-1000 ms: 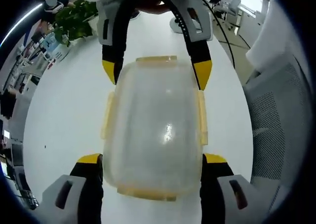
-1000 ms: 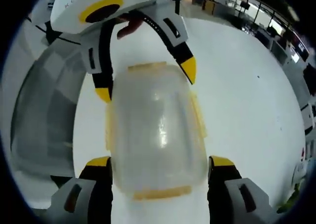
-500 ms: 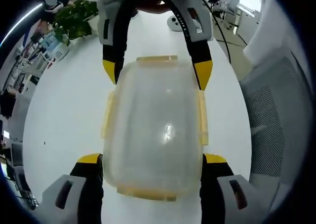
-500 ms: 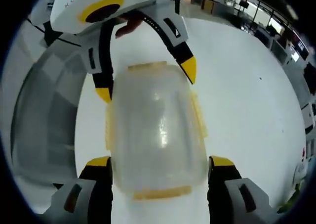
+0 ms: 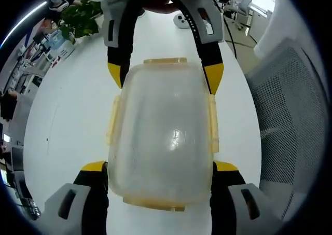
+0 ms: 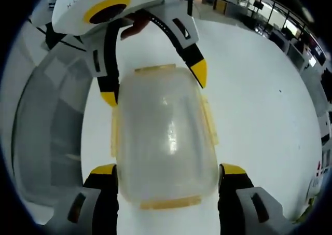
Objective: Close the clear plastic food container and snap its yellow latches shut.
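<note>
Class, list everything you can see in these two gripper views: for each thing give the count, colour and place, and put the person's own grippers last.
Food container: one, clear plastic, lid on, lying on the table between both grippers.
Latches: four, yellow, one on each side of the container.
Table: one, white, under the container.
Mesh chair: one, grey, beside the table's edge.
Plant: one, green, at the table's far end in the left gripper view.
Left gripper: one, black and grey with yellow tips, jaws around one end of the container.
Right gripper: one, same colours, jaws around the opposite end.
</note>
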Motion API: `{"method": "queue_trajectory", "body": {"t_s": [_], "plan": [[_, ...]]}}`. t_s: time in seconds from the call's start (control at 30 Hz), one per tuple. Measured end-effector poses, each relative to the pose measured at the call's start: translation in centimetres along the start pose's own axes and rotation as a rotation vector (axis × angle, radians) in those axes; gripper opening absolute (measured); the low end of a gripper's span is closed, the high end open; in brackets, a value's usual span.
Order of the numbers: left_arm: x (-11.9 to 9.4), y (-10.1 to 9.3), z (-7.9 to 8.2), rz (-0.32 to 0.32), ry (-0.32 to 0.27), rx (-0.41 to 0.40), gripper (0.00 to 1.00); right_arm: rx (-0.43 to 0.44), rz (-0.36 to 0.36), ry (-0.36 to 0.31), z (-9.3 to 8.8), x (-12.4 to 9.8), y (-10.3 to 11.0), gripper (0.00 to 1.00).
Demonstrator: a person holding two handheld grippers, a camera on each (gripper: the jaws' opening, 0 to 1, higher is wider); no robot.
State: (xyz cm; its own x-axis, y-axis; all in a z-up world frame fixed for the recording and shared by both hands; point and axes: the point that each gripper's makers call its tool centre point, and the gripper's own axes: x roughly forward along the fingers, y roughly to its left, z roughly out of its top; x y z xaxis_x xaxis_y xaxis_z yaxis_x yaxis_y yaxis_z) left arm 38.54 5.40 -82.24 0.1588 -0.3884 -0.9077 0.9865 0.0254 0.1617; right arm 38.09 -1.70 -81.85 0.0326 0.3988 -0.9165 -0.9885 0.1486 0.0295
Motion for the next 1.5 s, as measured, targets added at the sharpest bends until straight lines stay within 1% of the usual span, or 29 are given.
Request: {"method": "queue_trajectory", "body": {"t_s": [0.6, 0.83, 1.27, 1.5], "plan": [[-1.5, -0.8, -3.3, 0.005, -0.003, -0.013, 0.82, -0.011, 0.003, 0.009, 3.2, 1.5, 1.4, 0.80], [-2.0, -0.9, -4.4, 0.007, -0.009, -0.022, 0.82, -0.015, 0.004, 0.010, 4.3, 2.0, 1.7, 0.79], [-3.3, -1.2, -7.0, 0.013, -0.013, -0.036, 0.82, -0.028, 0.008, 0.021, 6.7, 3.2, 2.3, 0.80], [-3.7, -1.3, -8.0, 0.013, -0.014, -0.040, 0.83, -0.032, 0.007, 0.029, 7.7, 3.6, 2.6, 0.80]]}}
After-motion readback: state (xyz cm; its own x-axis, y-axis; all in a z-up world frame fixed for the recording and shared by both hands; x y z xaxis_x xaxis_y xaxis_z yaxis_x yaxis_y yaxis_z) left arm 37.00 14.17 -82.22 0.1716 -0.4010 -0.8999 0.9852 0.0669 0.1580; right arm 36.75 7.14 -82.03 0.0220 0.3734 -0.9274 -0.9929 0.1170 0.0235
